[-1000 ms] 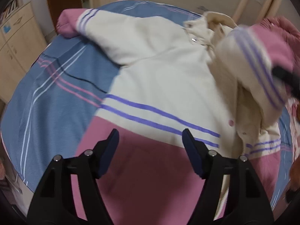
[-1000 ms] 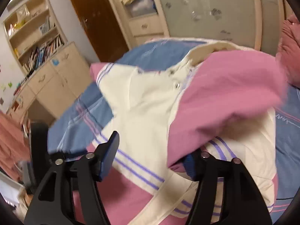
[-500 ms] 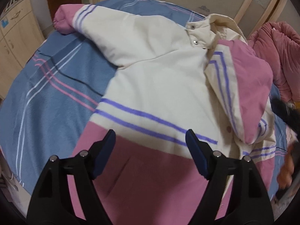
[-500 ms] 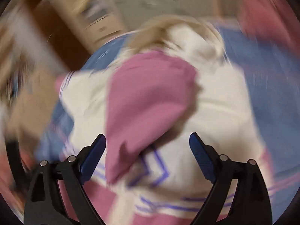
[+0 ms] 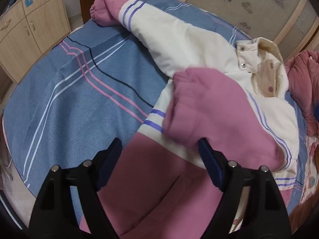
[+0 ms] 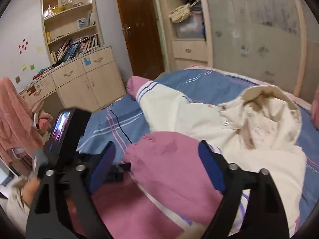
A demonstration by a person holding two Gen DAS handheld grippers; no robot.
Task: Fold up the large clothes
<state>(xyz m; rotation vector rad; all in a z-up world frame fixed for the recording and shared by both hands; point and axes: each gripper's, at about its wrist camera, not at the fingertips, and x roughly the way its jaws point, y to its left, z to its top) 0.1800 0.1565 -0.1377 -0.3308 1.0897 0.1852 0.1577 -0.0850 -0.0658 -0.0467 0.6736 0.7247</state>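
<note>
- While the hooded jacket lies front-up on the blue striped bedsheet, the left gripper hangs above its pink hem with both jaws spread wide and nothing between them
- One pink-cuffed sleeve is folded across the jacket's chest, its cuff resting near the two purple stripes at the jacket's side edge
- The other sleeve stretches out flat from the jacket's shoulder toward the far edge of the sheet, pink cuff outermost
- The cream hood sits open at the jacket's collar, snap buttons showing just beside it
- From the right wrist view, the right gripper also stands wide apart and empty, hovering over the folded pink sleeve
- The left gripper's black body shows beside the jacket's hem in that view
- A red quilt lies bunched just past the jacket's hood side
- A bookshelf and cabinets stand beyond the bed, well apart from the jacket
</note>
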